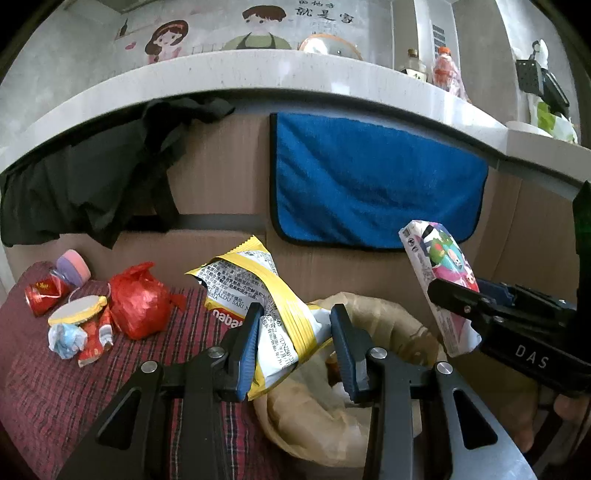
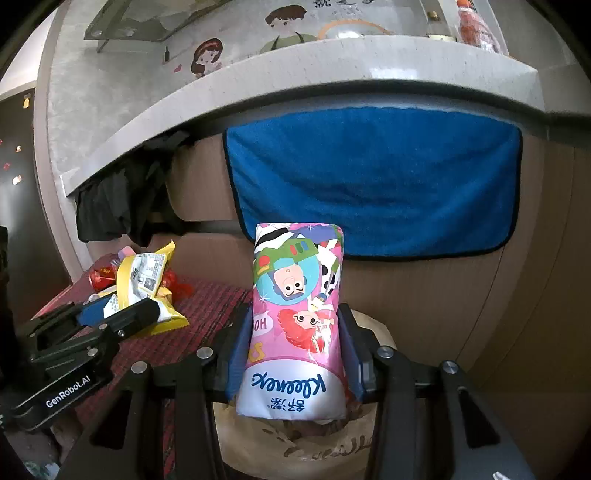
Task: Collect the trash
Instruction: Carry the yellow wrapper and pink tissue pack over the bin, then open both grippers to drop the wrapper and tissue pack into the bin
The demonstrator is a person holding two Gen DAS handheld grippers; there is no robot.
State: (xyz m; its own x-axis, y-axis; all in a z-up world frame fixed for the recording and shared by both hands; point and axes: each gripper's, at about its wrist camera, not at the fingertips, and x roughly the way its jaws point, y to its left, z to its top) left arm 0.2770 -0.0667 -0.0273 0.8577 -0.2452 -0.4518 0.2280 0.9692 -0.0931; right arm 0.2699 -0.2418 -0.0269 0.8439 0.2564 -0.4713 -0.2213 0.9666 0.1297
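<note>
The left gripper (image 1: pixel 295 332) pinches the yellow snack wrapper (image 1: pixel 258 295) over the beige trash bag (image 1: pixel 369 317), while the right gripper (image 2: pixel 295 347) clamps the tissue pack (image 2: pixel 295 314) above it (more litter waits on the red cloth (image 1: pixel 55 387)). Best to centre each over the opening before letting go.

A: Where does the left wrist view sit?
B: Low behind its tongs (image 1: pixel 295 343), facing the blue towel (image 1: pixel 376 181) and the counter edge (image 1: pixel 258 70), close over the red cloth (image 1: pixel 66 398).
A: And the right?
B: Same heading, slightly further right, close behind its own tongs (image 2: pixel 295 354). Both share the towel (image 2: pixel 373 181), wall cartoons (image 2: pixel 284 26), and each other's tool body.
</note>
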